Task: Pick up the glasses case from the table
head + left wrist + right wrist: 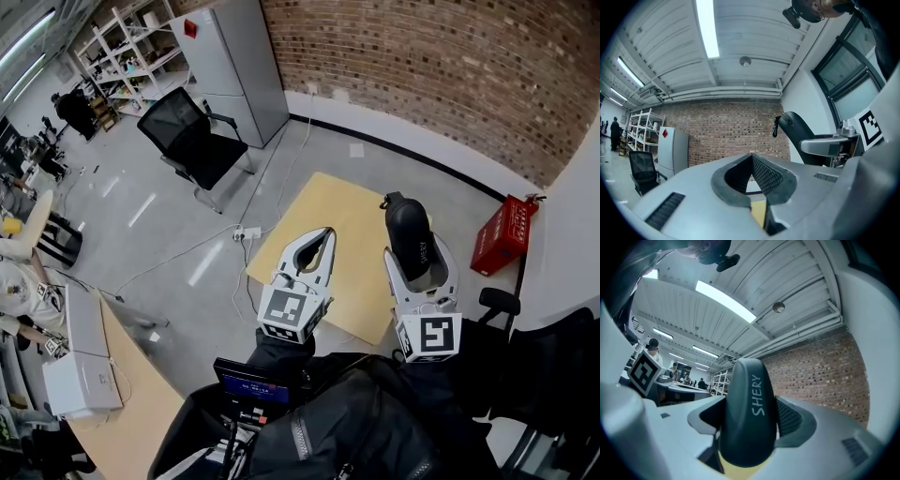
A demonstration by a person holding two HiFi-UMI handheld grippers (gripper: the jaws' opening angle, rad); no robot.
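The black glasses case [408,232], with "SHERY" printed on it, stands on end between the jaws of my right gripper [413,249], which is shut on it. In the right gripper view the case [749,423] fills the gap of that gripper [751,409] and sticks out past the tips. It is held in the air, well above the yellow table [349,272]. My left gripper [327,234] hangs beside it over the table's left part. Its fingertips meet and hold nothing, as the left gripper view shows [751,157].
A black office chair [192,141] and a grey cabinet [230,70] stand at the back left. A red crate [502,234] sits by the brick wall [441,66]. A power strip [248,232] with cables lies left of the table. A wooden desk [122,403] runs along the lower left.
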